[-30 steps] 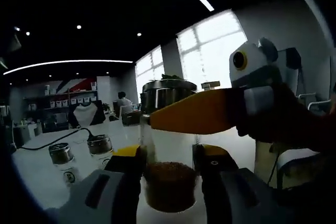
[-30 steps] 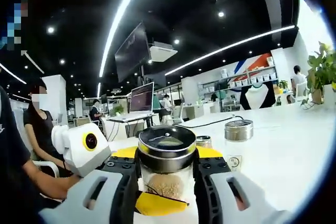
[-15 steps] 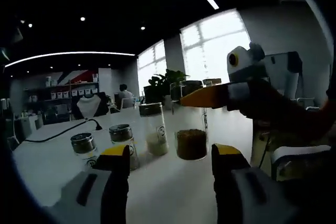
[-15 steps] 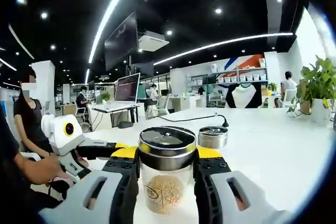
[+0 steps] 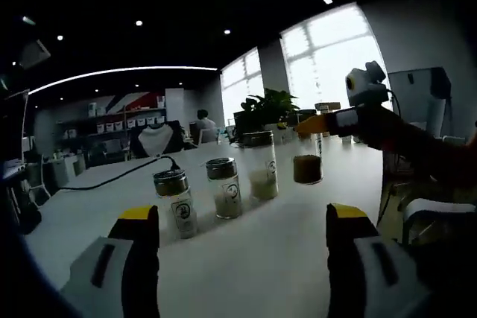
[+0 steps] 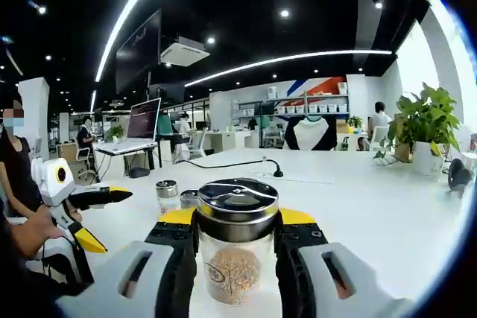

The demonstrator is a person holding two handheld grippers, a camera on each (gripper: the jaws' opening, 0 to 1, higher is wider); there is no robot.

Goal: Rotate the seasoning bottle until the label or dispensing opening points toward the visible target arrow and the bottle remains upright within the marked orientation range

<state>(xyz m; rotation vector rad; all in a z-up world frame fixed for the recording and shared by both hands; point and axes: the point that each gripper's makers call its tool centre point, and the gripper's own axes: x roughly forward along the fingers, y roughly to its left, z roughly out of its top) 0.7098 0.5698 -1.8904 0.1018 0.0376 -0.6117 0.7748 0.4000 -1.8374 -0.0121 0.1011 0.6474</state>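
Note:
The seasoning bottle (image 6: pixel 235 258) is clear glass with a steel lid and brown granules, and it stands upright. My right gripper (image 6: pixel 237 262) is shut on it, one jaw on each side of the glass. A small round label faces this camera. In the left gripper view the same bottle (image 5: pixel 307 163) sits far off at the right end of a row, with the right gripper (image 5: pixel 328 121) clamped on its top. My left gripper (image 5: pixel 242 255) is open and empty, well back from the bottles. It also shows as the left gripper (image 6: pixel 93 217) with its jaws spread.
Three other lidded bottles (image 5: pixel 223 188) stand in a row on the white table (image 5: pixel 246 258). A black cable (image 6: pixel 238 164) runs across the table. A potted plant (image 6: pixel 423 121) stands at the right. A person (image 6: pixel 16 161) is at the left edge.
My left gripper let go of the bottle, opened wide and drew back, so the whole row of bottles came into its view. The right gripper stays shut on the bottle.

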